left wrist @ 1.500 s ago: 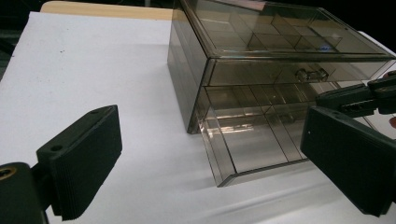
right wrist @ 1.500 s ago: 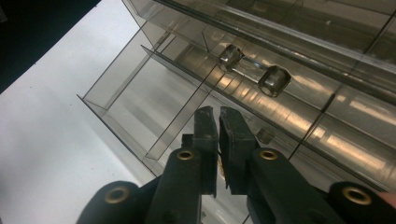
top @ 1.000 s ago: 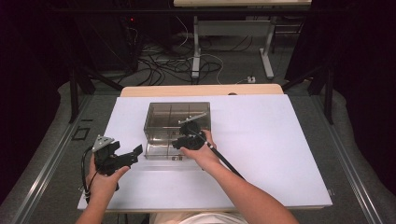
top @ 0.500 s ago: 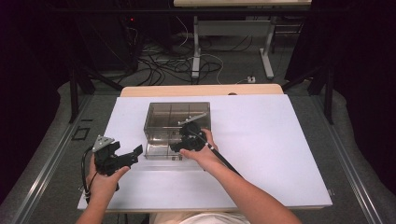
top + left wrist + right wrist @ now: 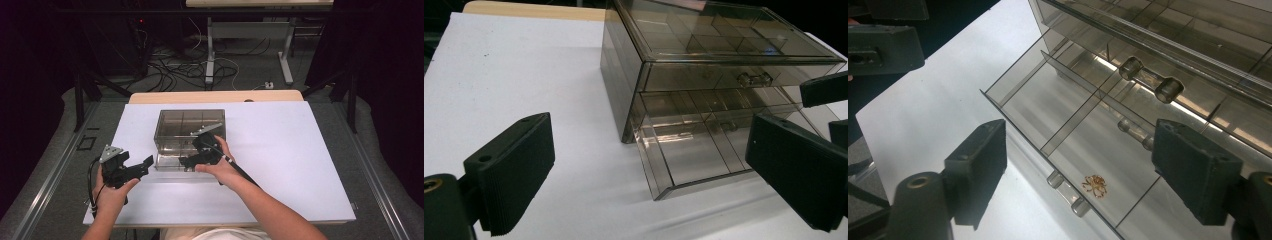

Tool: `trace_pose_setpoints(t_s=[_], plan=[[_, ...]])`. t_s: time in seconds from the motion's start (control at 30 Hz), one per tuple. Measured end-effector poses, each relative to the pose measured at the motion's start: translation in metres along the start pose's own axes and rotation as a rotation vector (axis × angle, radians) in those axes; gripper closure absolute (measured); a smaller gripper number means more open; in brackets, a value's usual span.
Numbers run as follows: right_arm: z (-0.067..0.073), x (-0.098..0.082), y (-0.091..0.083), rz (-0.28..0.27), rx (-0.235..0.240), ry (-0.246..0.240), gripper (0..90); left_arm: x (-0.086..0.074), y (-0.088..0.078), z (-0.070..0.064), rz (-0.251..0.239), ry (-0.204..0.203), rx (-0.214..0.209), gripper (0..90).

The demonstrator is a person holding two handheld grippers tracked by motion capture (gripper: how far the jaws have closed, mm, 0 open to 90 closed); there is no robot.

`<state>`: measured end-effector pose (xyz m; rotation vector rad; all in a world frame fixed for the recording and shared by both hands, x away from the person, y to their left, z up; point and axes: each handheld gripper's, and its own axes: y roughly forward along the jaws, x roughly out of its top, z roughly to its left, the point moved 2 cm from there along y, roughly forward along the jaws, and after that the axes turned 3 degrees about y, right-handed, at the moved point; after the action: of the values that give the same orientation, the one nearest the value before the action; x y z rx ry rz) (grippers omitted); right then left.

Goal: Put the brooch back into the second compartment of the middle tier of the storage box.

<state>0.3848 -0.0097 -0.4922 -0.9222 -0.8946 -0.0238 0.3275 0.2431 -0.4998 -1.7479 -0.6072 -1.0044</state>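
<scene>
— Hardly anything has moved since a second ago: the right gripper [image 5: 192, 160] has crept a touch lower over the pulled-out drawer [image 5: 1083, 135], and the left gripper [image 5: 135, 169] hangs where it was, off the box's front-left corner.

— Where does the box itself stand?

— The smoky clear drawer box [image 5: 190, 131] sits on the white bench [image 5: 300, 150], toward its back edge and left of the middle. Its bottom drawer is out toward the person; the upper one, with its small clear knob [image 5: 754, 78], is shut.

— And the claws?

— Both are wide, holding nothing. The right gripper view looks between its jaws straight down at a small gold ornament [image 5: 1094, 185] on the drawer floor, next to the front wall and its handle [image 5: 1065, 192].

— So which hand takes it?

— I'd judge the right: the piece lies directly below and slightly ahead of that claw, while the left stands beside the drawer's long front wall, outside it.
</scene>
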Motion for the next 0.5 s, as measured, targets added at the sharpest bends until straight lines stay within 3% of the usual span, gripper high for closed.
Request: trace_pose_setpoints(t_s=[0.13, 0.17, 0.27, 0.5], plan=[[-0.001, -0.001, -0.003, -0.007, -0.006, -0.008, 15.6, 0.0, 0.001, 0.0, -0.001, -0.001, 0.0, 5.5], [-0.001, -0.001, -0.003, -0.034, -0.005, 0.002, 15.5, 0.0, 0.001, 0.0, 0.0, 0.0, 0.001, 5.5], [-0.003, -0.002, -0.009, -0.019, -0.018, 0.0, 14.4, 0.0, 0.001, 0.0, 0.001, 0.002, 0.002, 5.5], [-0.009, -0.006, -0.02, -0.047, -0.043, -0.007, 5.1, 0.0, 0.001, 0.0, 0.001, 0.002, -0.001, 5.5]])
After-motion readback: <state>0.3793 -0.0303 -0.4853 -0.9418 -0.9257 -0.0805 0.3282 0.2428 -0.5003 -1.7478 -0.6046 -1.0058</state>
